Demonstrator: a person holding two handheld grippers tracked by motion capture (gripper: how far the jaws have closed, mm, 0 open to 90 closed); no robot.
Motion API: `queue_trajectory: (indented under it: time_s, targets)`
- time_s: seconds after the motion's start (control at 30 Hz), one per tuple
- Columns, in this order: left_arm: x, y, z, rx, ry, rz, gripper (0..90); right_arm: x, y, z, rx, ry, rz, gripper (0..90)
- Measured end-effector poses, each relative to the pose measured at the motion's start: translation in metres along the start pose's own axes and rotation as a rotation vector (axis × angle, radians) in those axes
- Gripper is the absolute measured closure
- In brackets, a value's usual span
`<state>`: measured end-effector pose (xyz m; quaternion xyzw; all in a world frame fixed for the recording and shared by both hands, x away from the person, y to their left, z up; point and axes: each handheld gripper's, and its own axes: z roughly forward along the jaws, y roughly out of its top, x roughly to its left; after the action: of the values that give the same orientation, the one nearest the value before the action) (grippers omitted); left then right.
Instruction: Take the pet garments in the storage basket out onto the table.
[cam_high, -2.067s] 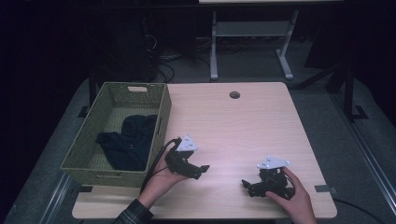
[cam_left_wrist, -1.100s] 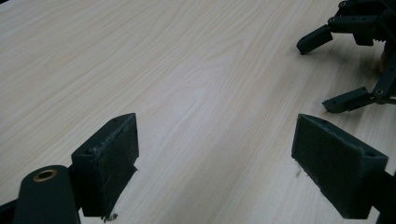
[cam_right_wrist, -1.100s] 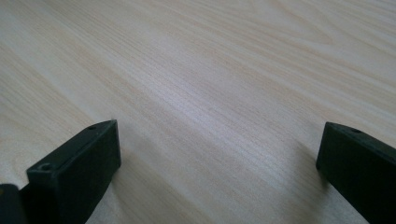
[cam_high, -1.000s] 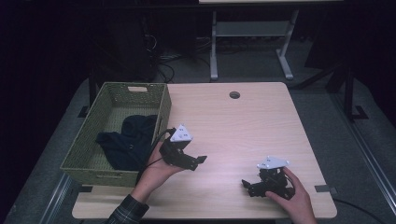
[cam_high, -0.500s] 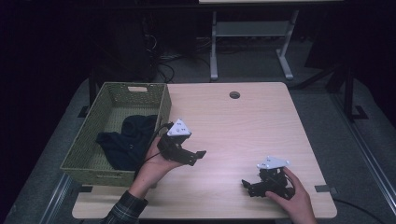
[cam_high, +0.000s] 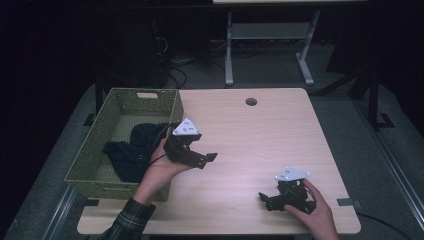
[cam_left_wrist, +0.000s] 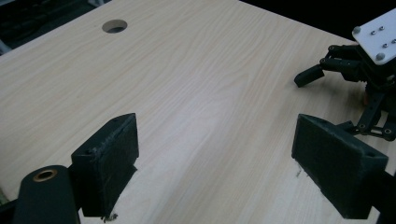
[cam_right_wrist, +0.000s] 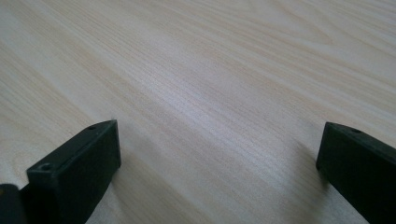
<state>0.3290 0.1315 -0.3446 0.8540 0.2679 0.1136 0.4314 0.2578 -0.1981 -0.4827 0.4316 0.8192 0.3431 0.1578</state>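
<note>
High view: left gripper (cam_high: 192, 152) has been raised toward 10 o'clock, nearing basket (cam_high: 172, 107) clothing (cam_high: 132, 147); jaws wide. Right gripper (cam_high: 280, 197) unmoved, jaws wide.

— What's nearest the left claw (cam_high: 200, 156)?
— A dark cloth (cam_high: 135, 147), crumpled in a loose heap, with a fold riding up toward the near right wall.
— And where does it lie?
— Inside the green woven basket (cam_high: 90, 155), in its nearer half. The basket is rectangular and open-topped, standing upright along the left edge of the tabletop (cam_high: 260, 140), reaching toward the near-left corner.
</note>
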Motion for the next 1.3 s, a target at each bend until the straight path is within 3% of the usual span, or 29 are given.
queue_trajectory:
  time_s: [0.23, 0.6, 1.3]
  targets:
    - [0.007, 0.008, -0.003, 0.002, -0.016, 0.004, 14.0, 0.0, 0.0, 0.0, 0.001, 0.0, 0.0, 0.0]
    - [0.018, 0.004, -0.01, 0.024, -0.01, -0.002, 13.5, 0.0, 0.0, 0.0, 0.0, 0.001, -0.001, 0.0]
    - [0.057, -0.014, -0.047, 0.034, 0.078, -0.074, 14.0, 0.0, 0.0, 0.0, 0.001, 0.001, -0.004, 0.0]
